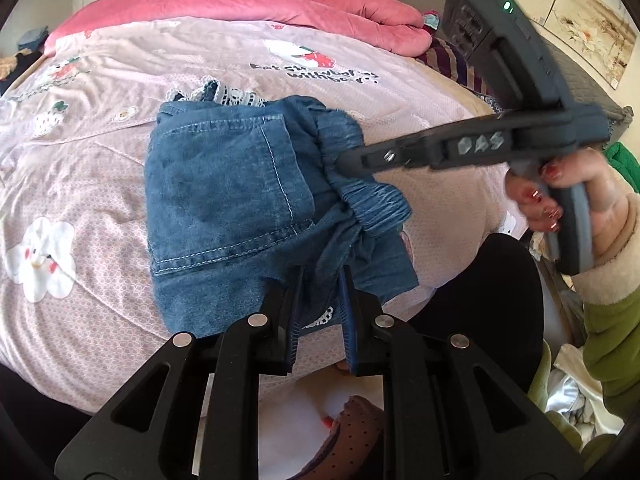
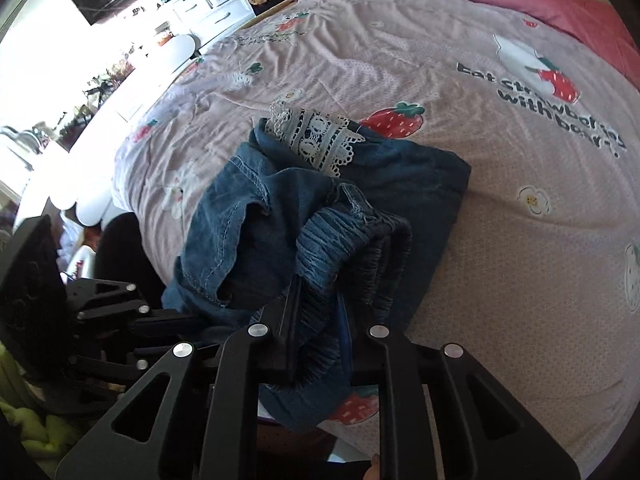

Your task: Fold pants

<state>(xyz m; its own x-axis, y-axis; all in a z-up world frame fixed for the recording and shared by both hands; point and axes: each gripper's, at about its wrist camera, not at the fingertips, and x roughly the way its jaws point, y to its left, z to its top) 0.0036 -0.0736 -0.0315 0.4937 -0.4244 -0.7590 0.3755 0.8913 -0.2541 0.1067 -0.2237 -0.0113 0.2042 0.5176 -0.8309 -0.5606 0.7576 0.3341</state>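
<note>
We've got the small blue denim pants [image 1: 224, 200], w/ white lace trim [image 2: 320, 140] at the hems, lying part-folded mid-bed on the pink strawberry-print quilt [image 1: 100, 160]; they look soft, light and floppy, not slippery, so best taken by the thick gathered elastic waistband [image 2: 340, 236], which bunches and gives the pads bite. Left tongs [image 1: 320, 300] are pinched narrow on a denim fold at the bundle's 6 o'clock edge, and right tongs [image 2: 320, 320] are clamped on the ribbed waistband at approx 3 o'clock.
</note>
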